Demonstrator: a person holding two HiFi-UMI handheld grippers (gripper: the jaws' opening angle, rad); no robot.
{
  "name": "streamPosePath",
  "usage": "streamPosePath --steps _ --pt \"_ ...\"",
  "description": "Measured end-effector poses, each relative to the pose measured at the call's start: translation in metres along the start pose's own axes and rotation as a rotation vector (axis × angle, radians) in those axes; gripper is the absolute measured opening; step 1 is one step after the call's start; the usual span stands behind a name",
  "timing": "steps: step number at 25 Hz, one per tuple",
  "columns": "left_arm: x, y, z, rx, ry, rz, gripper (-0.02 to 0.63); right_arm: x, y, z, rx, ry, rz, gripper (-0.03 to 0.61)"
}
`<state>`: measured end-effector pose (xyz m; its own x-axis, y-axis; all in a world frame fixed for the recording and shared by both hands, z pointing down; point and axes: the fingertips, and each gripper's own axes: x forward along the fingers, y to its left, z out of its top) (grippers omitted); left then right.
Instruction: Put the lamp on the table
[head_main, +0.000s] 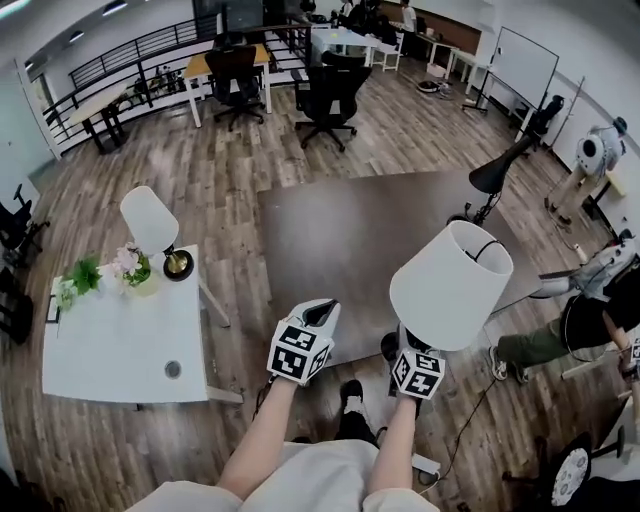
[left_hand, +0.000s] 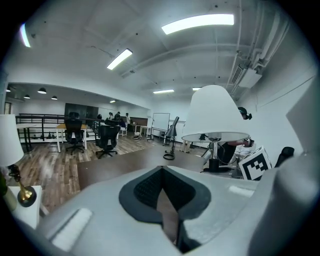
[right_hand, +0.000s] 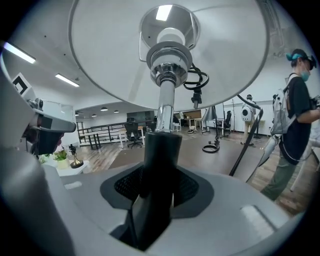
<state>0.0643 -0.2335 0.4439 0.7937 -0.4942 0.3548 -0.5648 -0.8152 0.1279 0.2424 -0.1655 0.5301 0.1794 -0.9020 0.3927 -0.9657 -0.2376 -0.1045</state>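
Table: A white table (head_main: 110, 350) was seen at the lower left of the head view, on the wood floor.
Things on the table: Another lamp (head_main: 152, 225) with a white shade and a round gold foot was stood at the table's far right corner. Pink flowers (head_main: 130, 265) were set just beside it, and a green plant (head_main: 84, 273) was set further left.
Left gripper: The left gripper (left_hand: 162, 200) was held low in the middle of the head view, over the near edge of the rug. Its jaws were closed together, and nothing was held between them.
Rug: A big dark brown rug (head_main: 350, 235) was laid across the middle of the floor.
Chairs: Black office chairs (head_main: 325, 95) were seen at the top of the head view, past the rug.
Right gripper: The right gripper (right_hand: 157, 192) was held just right of the left one. Its jaws were pressed on the black stem of the lamp.
Lamp: The lamp (head_main: 450, 285) was held upright in the right gripper, right of the middle of the head view. Its white shade was seen above the gripper. It was kept well apart from the table, with the left gripper between them.
Floor lamp: A thin black floor lamp (head_main: 497, 175) was stood at the rug's far right corner.
Person: A person (right_hand: 295, 115) was seen at the right edge of the right gripper view.
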Motion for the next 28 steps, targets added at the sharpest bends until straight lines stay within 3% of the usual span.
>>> streamPosePath --steps 6,12,28 --pt "0.04 0.025 0.023 -0.034 0.0 0.096 0.0 0.063 -0.004 0.027 -0.04 0.009 0.111 0.176" --pt "0.084 0.029 0.037 -0.043 0.013 0.134 0.0 0.113 -0.015 0.047 -0.063 0.011 0.183 0.175" --pt "0.171 0.039 0.037 -0.125 -0.005 0.172 0.0 0.197 -0.052 0.066 -0.123 0.029 0.259 0.175"
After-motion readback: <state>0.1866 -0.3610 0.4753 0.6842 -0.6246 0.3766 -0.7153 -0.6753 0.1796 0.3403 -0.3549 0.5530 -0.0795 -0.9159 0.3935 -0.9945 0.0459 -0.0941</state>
